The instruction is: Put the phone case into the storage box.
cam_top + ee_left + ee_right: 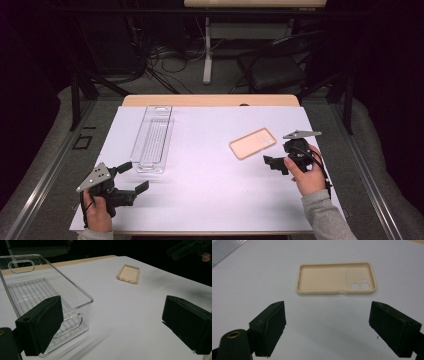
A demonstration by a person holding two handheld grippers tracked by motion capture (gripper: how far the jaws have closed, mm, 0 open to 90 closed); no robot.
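Readable text: none — no words, brands or numbers can be made out.
Phone case (336, 278): plain surface — no label.
Clear tray (37, 293): unmarked.
Table sheet (210, 170): blank.

Tan phone case (253, 143) lying flat on the white table (210, 200), right gripper (270, 162) just beside it, jaws spread, empty. Clear bin (153, 138) over on the left, left gripper (134, 176) near its front end, also gaping.

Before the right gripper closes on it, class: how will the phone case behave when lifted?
The phone case looks thin and hollow, so probably light. Its open shell may flex when squeezed. Lying flat, it should slide on the smooth table, not roll.
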